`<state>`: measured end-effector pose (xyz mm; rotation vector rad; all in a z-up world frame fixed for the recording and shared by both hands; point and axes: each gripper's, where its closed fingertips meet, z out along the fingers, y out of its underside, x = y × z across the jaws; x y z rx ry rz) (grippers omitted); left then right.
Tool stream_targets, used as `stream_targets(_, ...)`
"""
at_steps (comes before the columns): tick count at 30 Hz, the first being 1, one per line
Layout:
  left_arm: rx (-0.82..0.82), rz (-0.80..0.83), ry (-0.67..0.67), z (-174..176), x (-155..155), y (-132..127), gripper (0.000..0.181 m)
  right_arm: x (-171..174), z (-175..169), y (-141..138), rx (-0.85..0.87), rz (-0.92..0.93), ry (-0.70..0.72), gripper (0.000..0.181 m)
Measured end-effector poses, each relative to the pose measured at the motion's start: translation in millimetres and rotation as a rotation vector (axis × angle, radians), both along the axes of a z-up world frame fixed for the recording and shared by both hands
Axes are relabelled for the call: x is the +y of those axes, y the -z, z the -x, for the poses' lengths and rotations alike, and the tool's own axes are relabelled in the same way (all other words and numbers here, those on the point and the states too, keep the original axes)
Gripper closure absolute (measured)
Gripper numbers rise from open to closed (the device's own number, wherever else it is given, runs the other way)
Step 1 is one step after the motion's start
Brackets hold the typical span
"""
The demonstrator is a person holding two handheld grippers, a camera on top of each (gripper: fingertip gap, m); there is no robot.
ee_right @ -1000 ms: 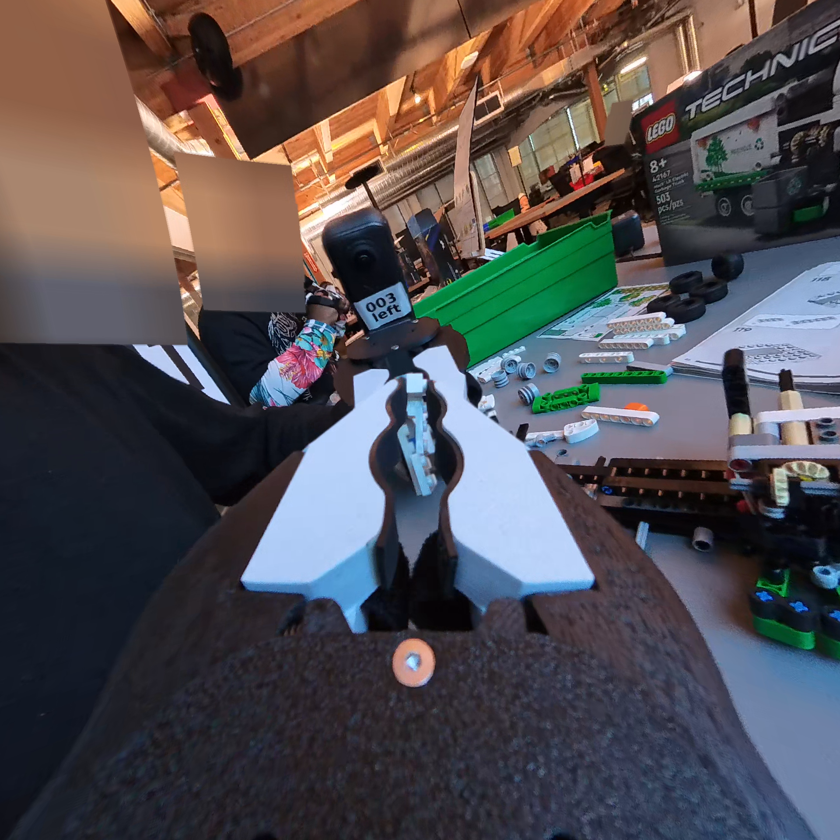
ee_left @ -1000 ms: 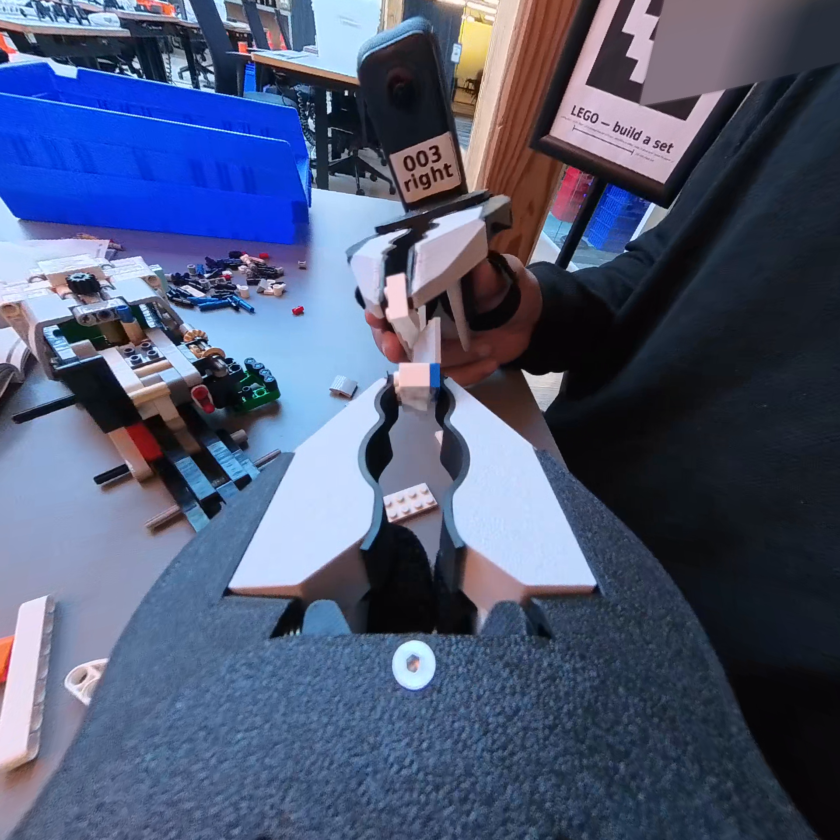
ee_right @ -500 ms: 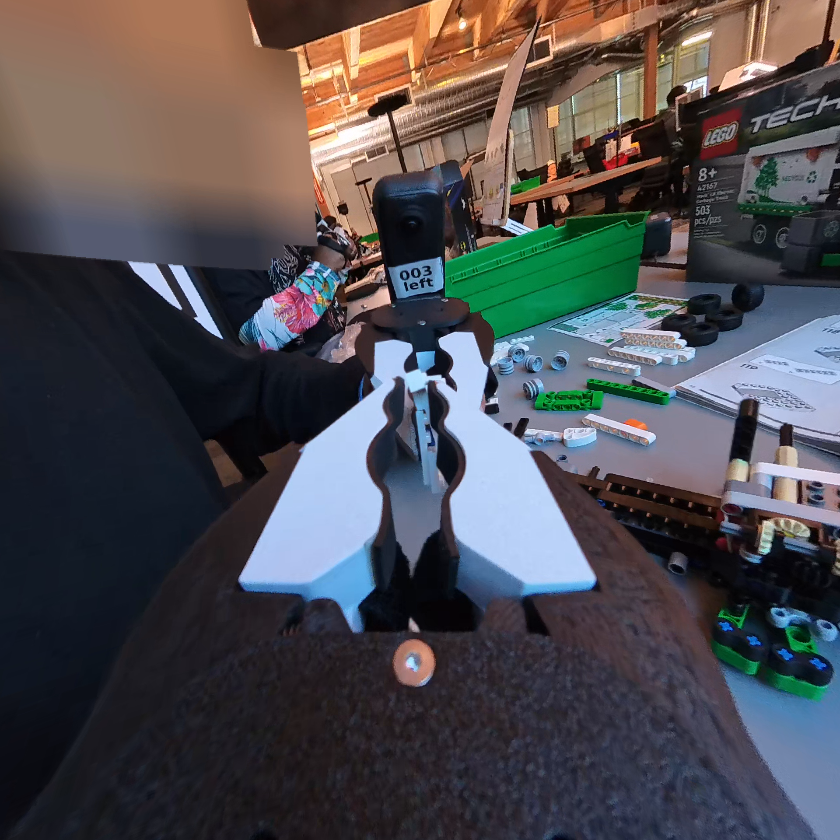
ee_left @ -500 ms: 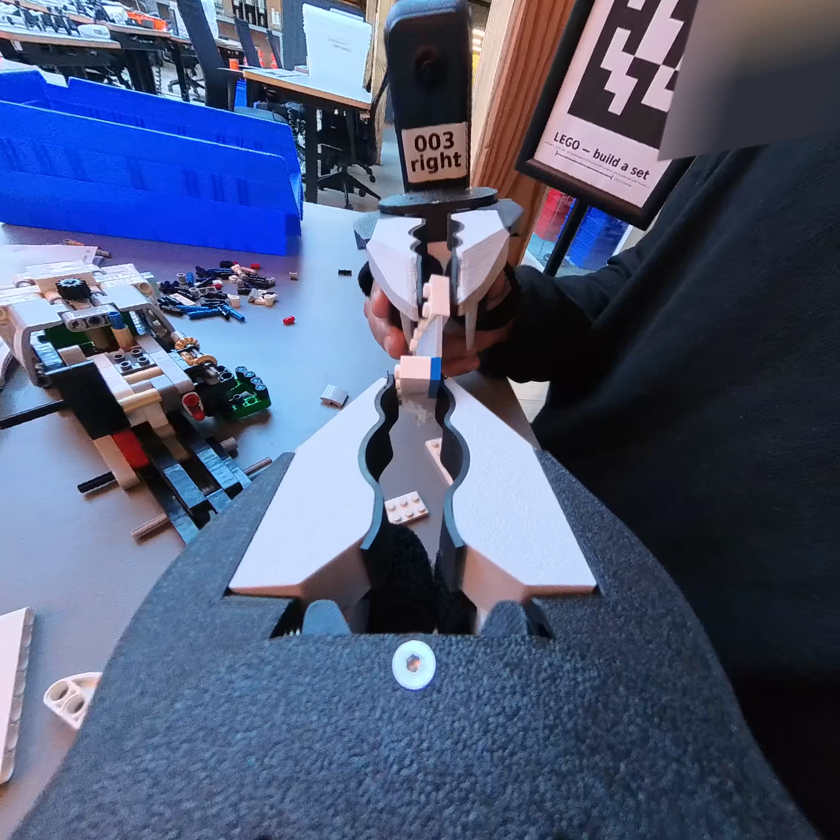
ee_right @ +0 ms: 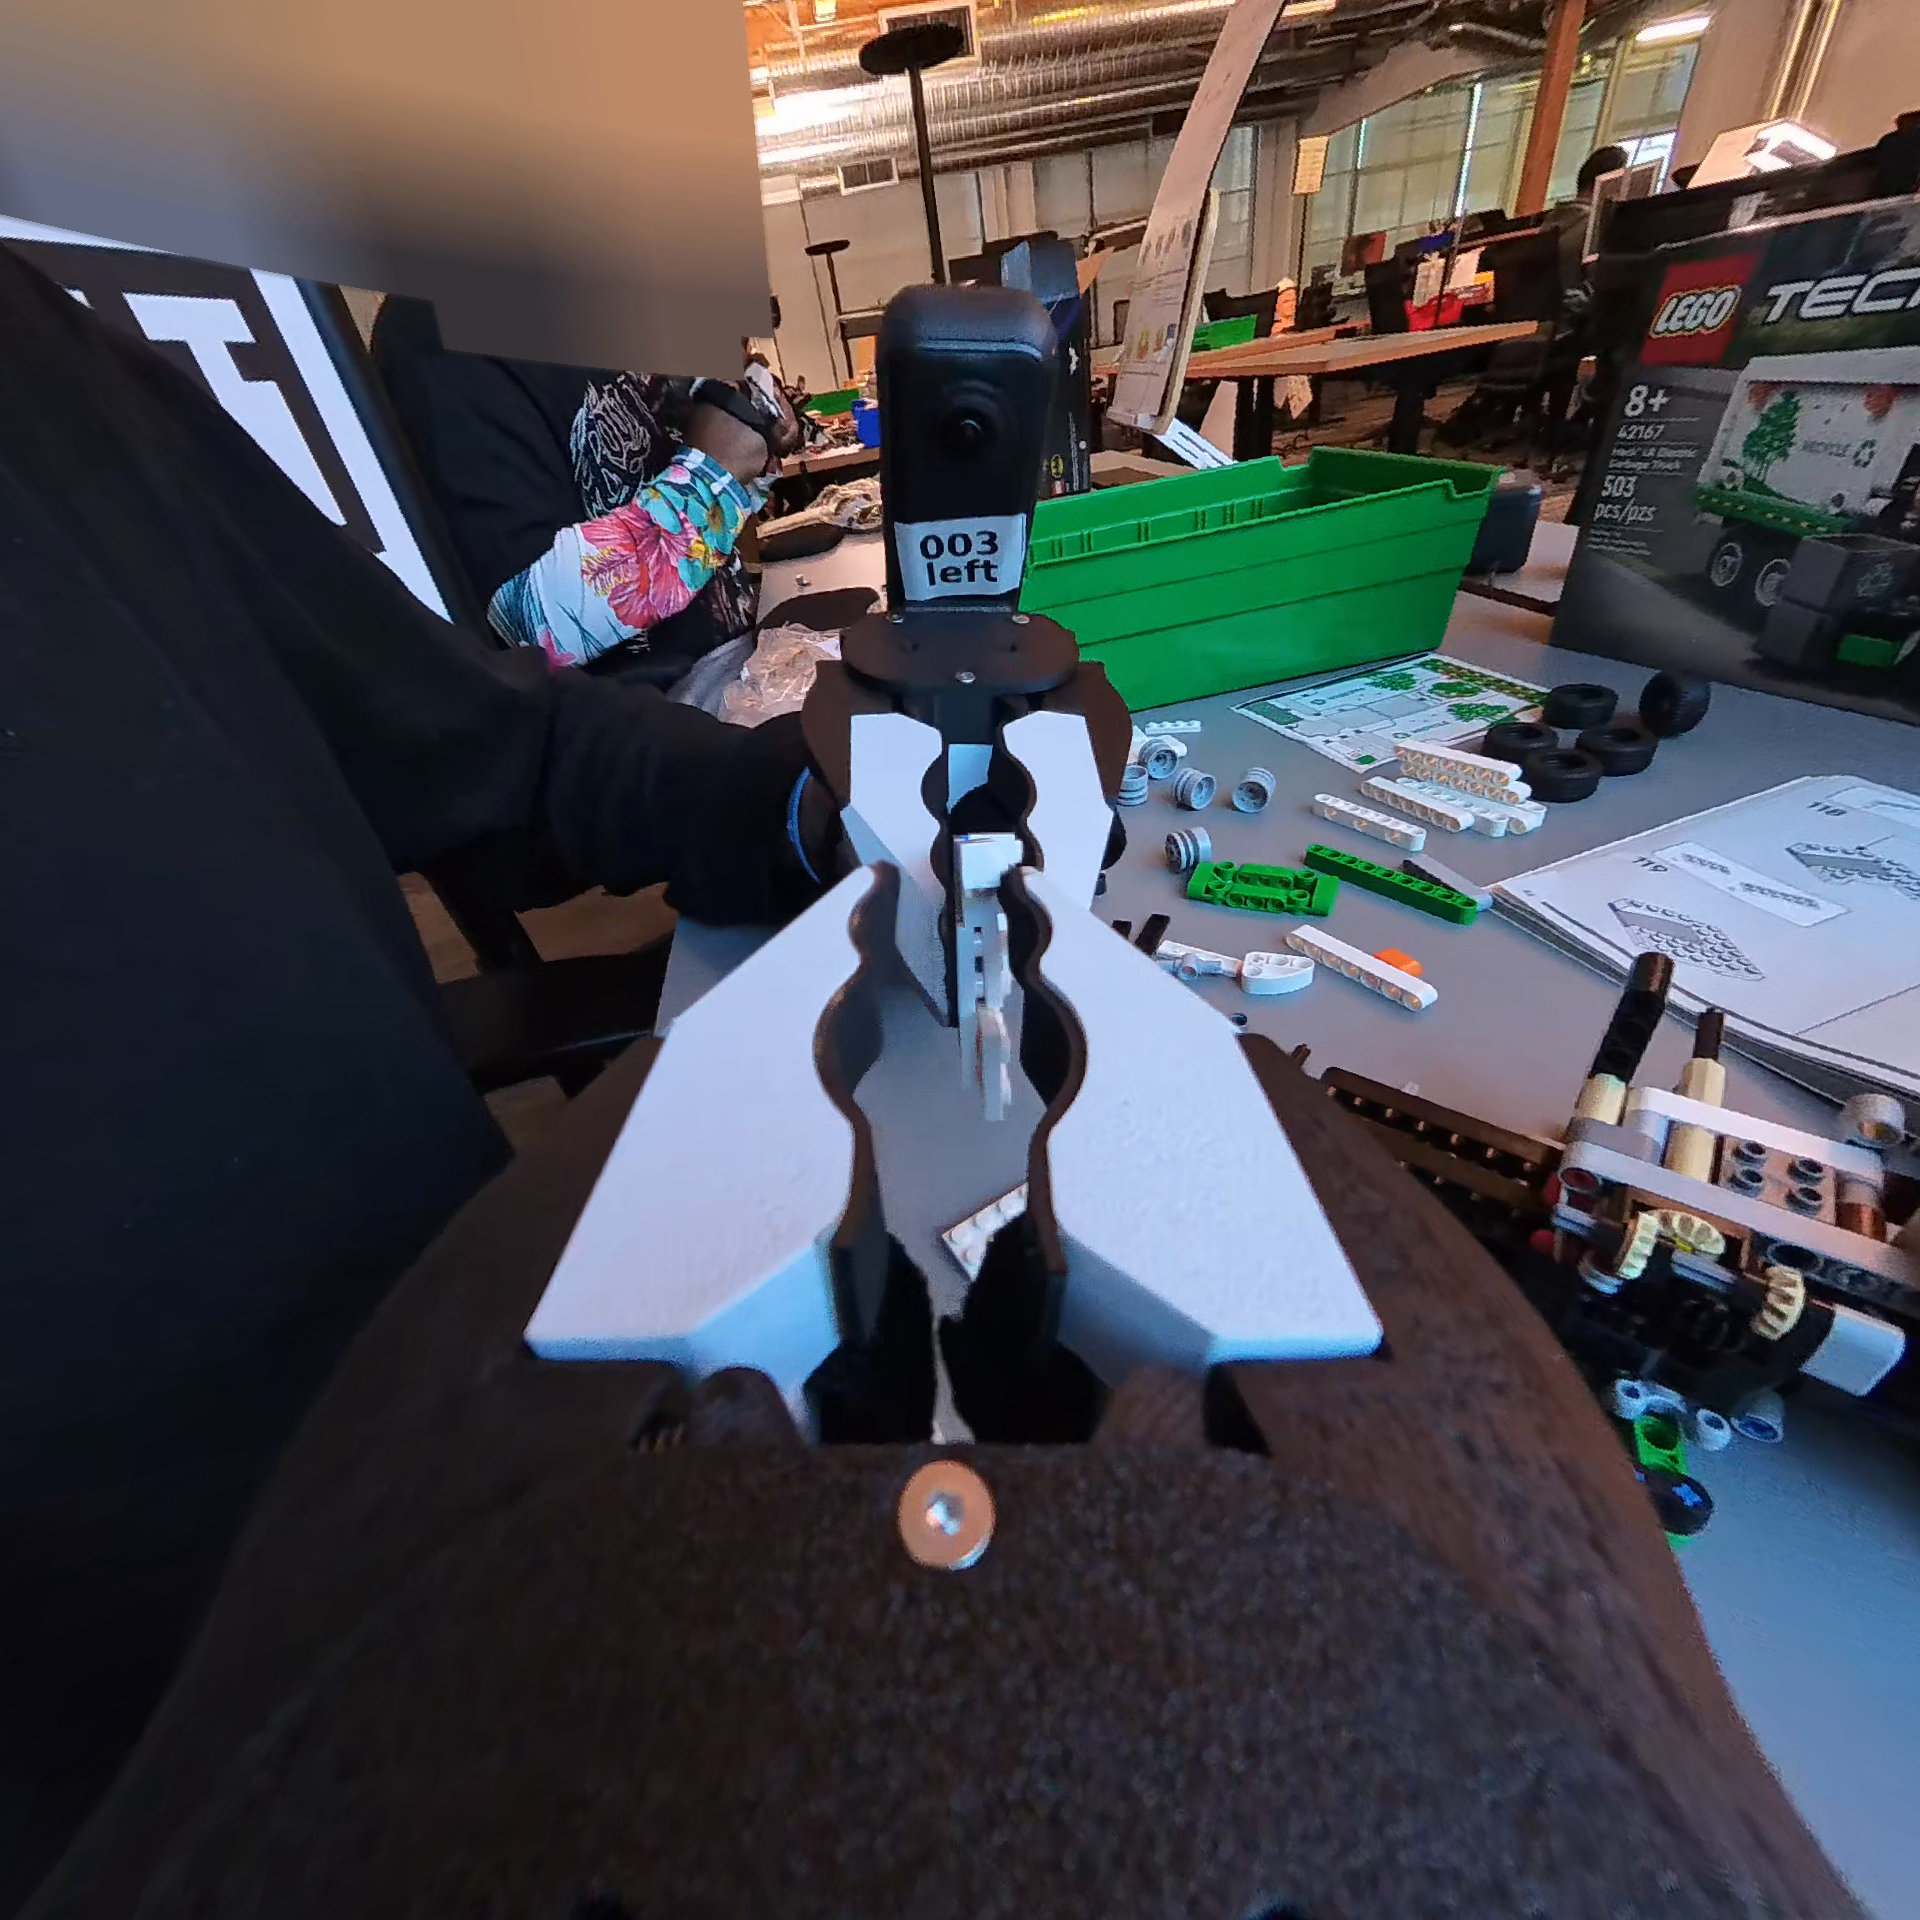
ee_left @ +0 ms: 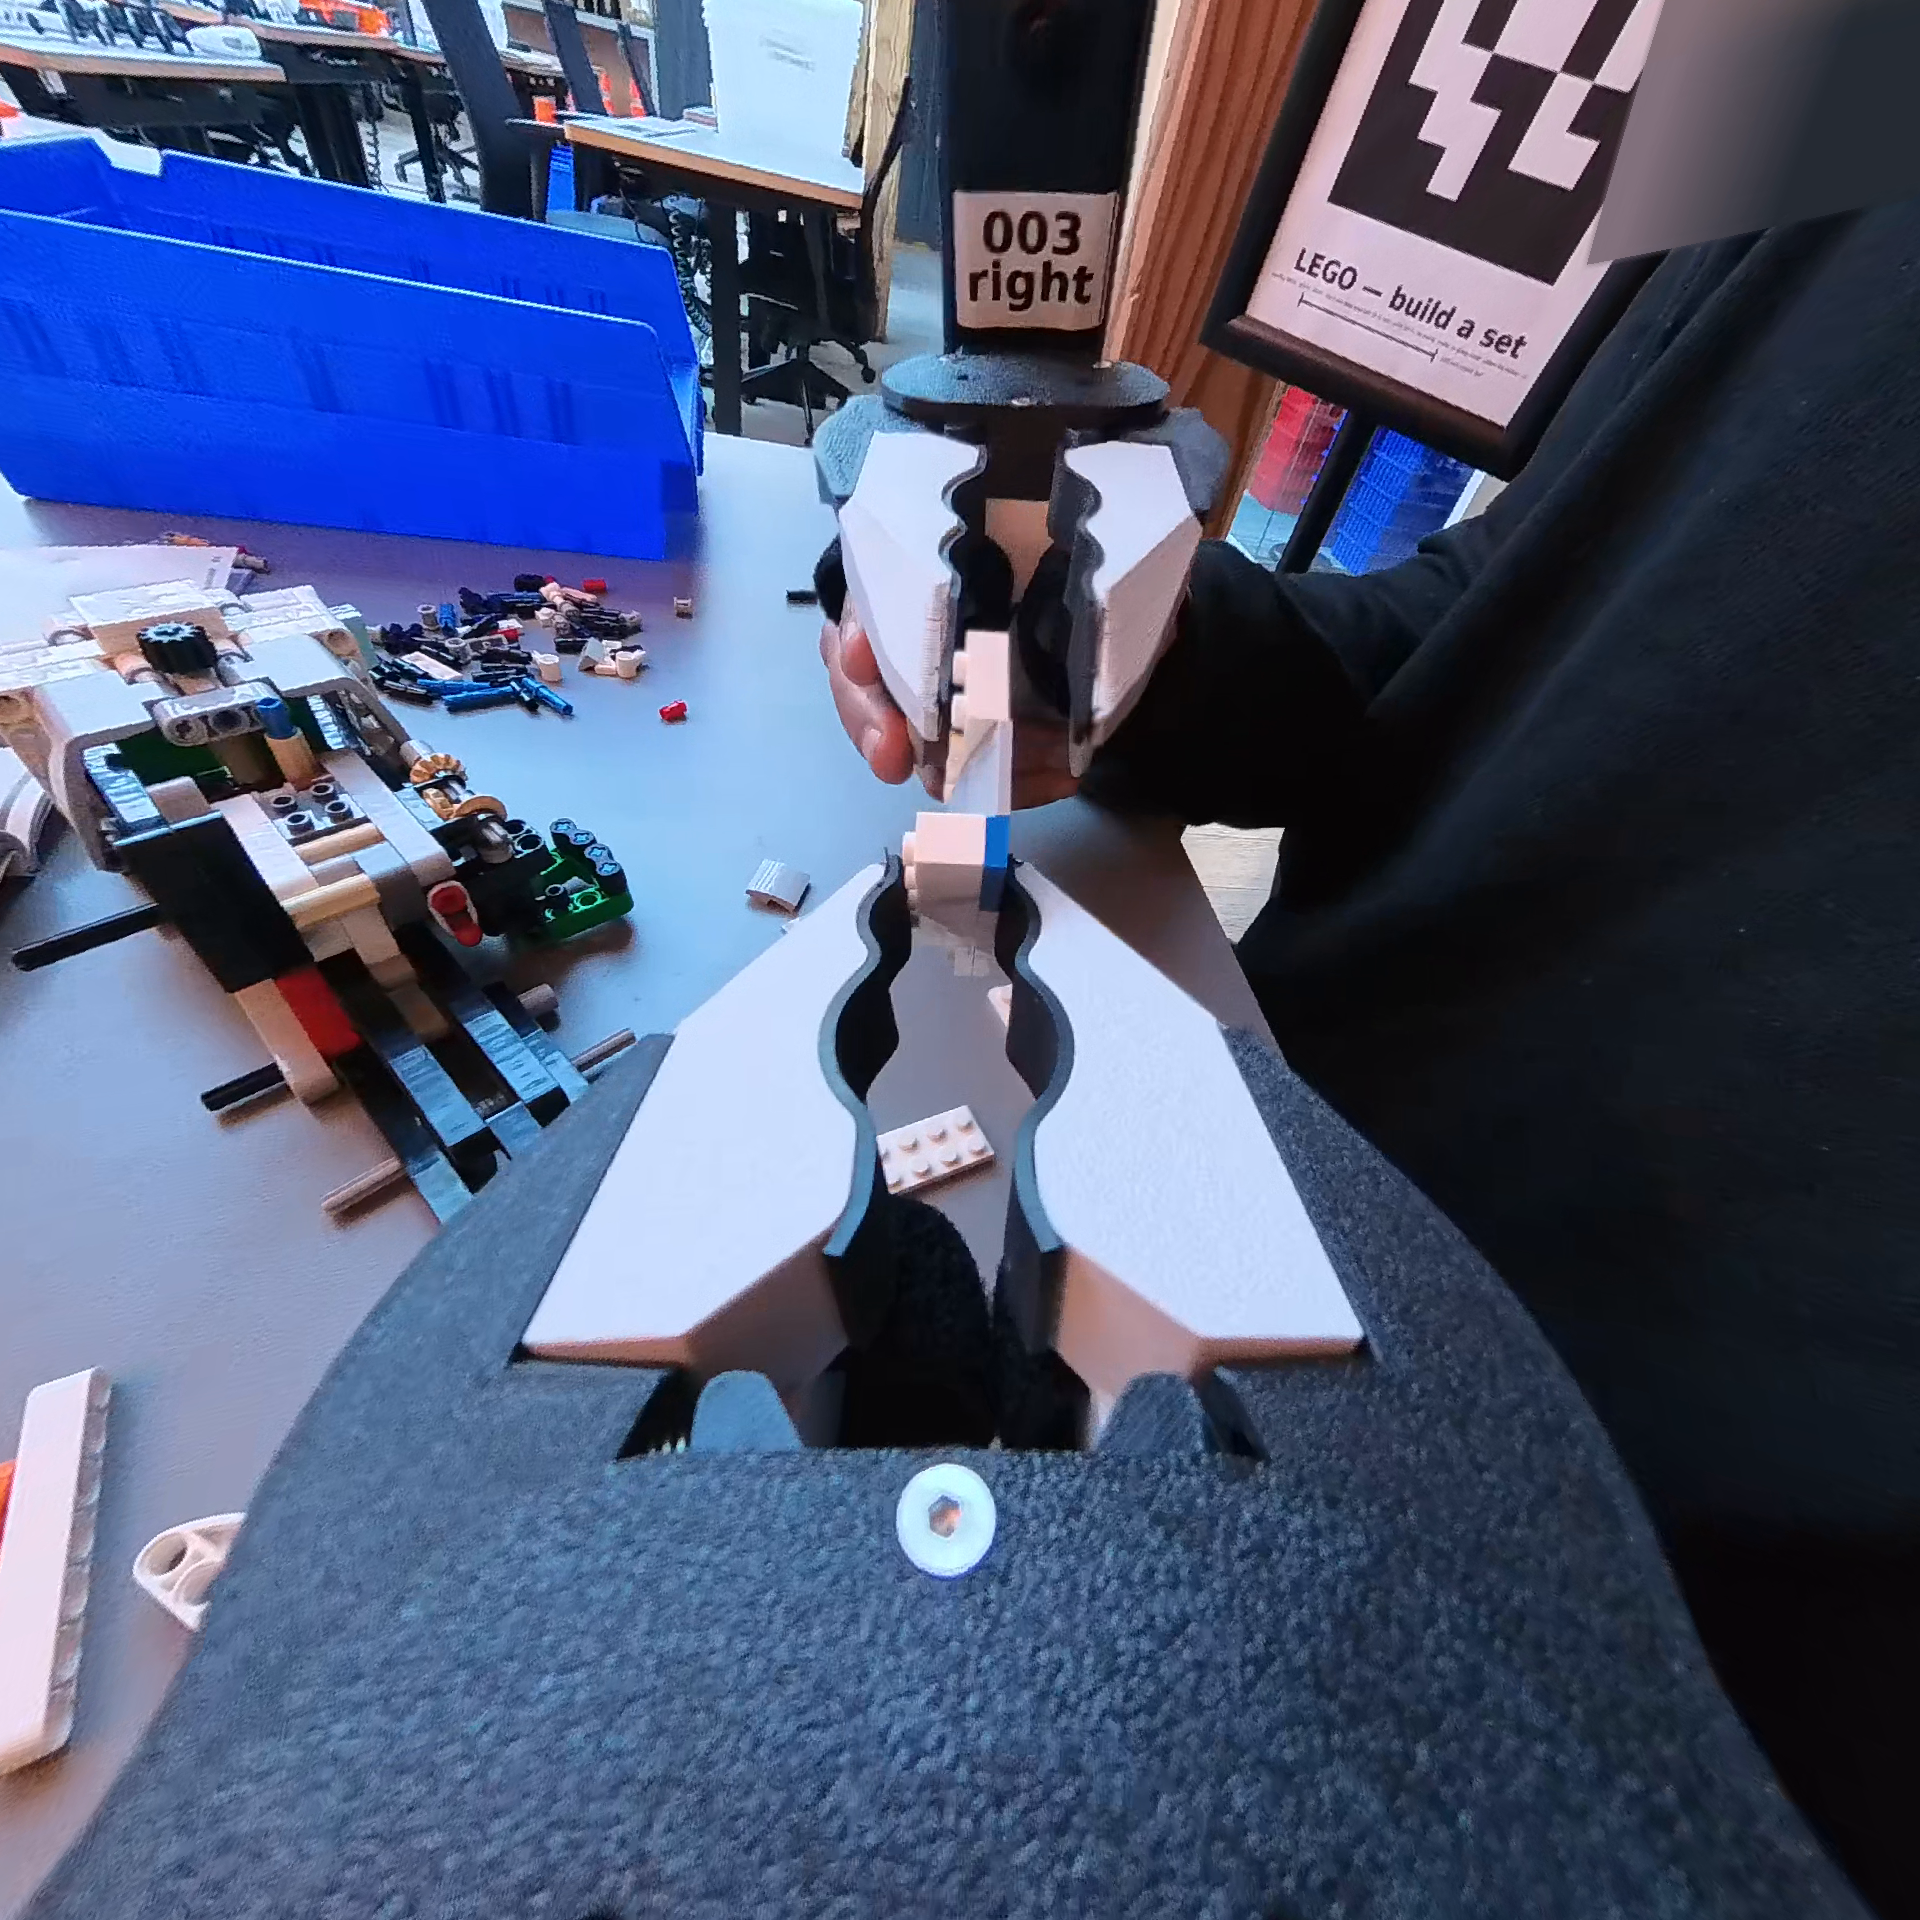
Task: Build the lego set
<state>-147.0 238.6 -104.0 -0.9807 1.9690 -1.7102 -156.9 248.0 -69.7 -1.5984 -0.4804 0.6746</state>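
1. Biggest worry first: the two grippers meet tip to tip in mid-air above the grey table [ee_left: 717,582]. The left gripper [ee_left: 951,883] is nearly closed, pinching a small white-and-blue brick [ee_left: 956,847] at its very tips. The right gripper [ee_right: 951,904] is narrowed onto a thin white plate piece [ee_right: 982,997], which looks pinched, though one jaw's contact is hard to confirm. If the two pieces are pushed together off-line, either could twist out and drop.
2. Second risk: such shallow grips give little purchase, so hard pressing may skid the brick sideways instead of seating the studs.
3. Around them, the half-built truck model [ee_left: 301,842] sits on the table to the left, well apart from the join and not in the way.
4. A blue bin [ee_left: 343,416] and a green bin [ee_right: 1247,582] stand farther back.
5. The instruction booklet [ee_right: 1766,914] and black tyres [ee_right: 1600,738] lie off to the side.
6. Directly below, a loose white plate [ee_left: 935,1148] lies flat; a dropped piece would land beside it.
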Motion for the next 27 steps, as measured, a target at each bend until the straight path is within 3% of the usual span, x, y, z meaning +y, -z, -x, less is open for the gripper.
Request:
stream_targets(11, -0.013, -0.052, -0.027, -3.4, 1.0, 5.0, 0.167, -2.7, -1.5, 3.2, 0.065, 0.044, -0.034, 0.159)
stream_targets(14, -0.063, -0.129, -0.058, -5.1, 2.3, 6.4, 0.167, -5.8, 2.4, 1.1, 0.072, 0.031, -0.058, 0.162)
stream_targets(27, -0.287, -0.325, -0.124, -5.8, -0.9, -2.6, 0.167, -4.6, 7.0, 5.0, -0.119, 0.021, -0.022, 0.163)
